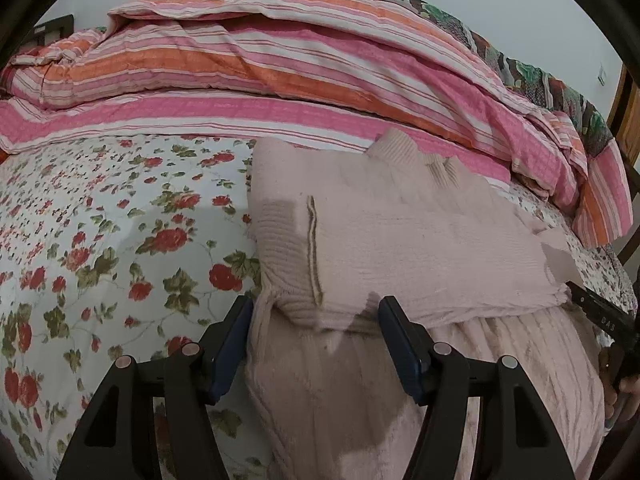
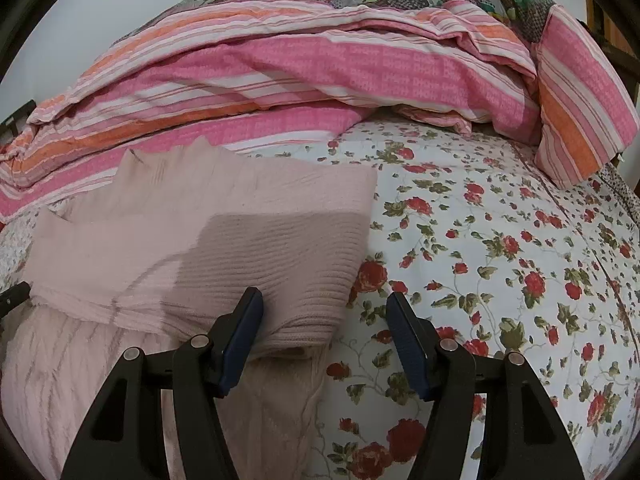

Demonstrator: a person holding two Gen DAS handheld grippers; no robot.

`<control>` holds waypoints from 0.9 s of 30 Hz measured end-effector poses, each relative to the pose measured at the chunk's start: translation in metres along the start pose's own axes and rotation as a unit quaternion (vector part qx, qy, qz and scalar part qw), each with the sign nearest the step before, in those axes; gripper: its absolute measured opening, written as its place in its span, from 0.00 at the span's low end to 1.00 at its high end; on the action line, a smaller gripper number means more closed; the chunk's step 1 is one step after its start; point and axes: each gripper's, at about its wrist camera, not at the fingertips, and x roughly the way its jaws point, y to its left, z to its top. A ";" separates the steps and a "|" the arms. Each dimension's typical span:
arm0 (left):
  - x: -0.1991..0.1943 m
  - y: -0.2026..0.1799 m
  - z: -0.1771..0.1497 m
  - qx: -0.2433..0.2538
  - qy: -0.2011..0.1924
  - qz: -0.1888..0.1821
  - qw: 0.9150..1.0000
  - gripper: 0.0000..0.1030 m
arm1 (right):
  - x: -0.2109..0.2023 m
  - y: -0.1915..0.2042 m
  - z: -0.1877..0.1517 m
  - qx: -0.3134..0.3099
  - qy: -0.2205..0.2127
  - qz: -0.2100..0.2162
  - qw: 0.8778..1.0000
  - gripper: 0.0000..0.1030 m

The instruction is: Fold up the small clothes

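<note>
1. Our left gripper [image 1: 316,320] hangs with its jaws spread wide over the left corner of a folded pink sweater [image 1: 400,240], holding nothing; its left finger stands at the garment's left edge and its right finger over the knit.
2. The sweater lies on a floral bedsheet [image 1: 100,220], its upper half doubled toward us so that a thick folded edge crosses the middle, with the ribbed lower part spreading out beneath our grippers.
3. Behind it, a striped pink and orange quilt [image 1: 280,80] is heaped along the far side of the bed, touching the sweater's far edge.
4. At the far right of the left wrist view, we see part of the other black tool beside the fold.
5. Our right gripper [image 2: 324,320] is likewise wide open and empty at the sweater's right corner [image 2: 240,248]: its left finger sits over the fold, its right finger over bare floral sheet [image 2: 500,260].
</note>
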 end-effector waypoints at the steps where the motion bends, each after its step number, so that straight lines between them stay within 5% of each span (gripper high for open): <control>1: -0.001 -0.001 -0.002 0.003 0.001 0.001 1.000 0.61 | -0.002 0.001 -0.001 -0.001 0.000 -0.001 1.000 0.61; 9: -0.011 -0.007 -0.015 0.021 -0.005 0.018 1.000 0.64 | -0.024 0.003 -0.024 -0.010 0.018 0.012 1.000 0.61; 14: -0.023 -0.010 -0.028 0.024 -0.016 0.028 0.999 0.66 | -0.061 0.015 -0.055 -0.063 -0.013 -0.016 0.998 0.61; 27: -0.092 -0.008 -0.094 0.031 -0.044 -0.032 0.998 0.66 | -0.133 -0.023 -0.124 0.021 0.021 0.065 0.997 0.61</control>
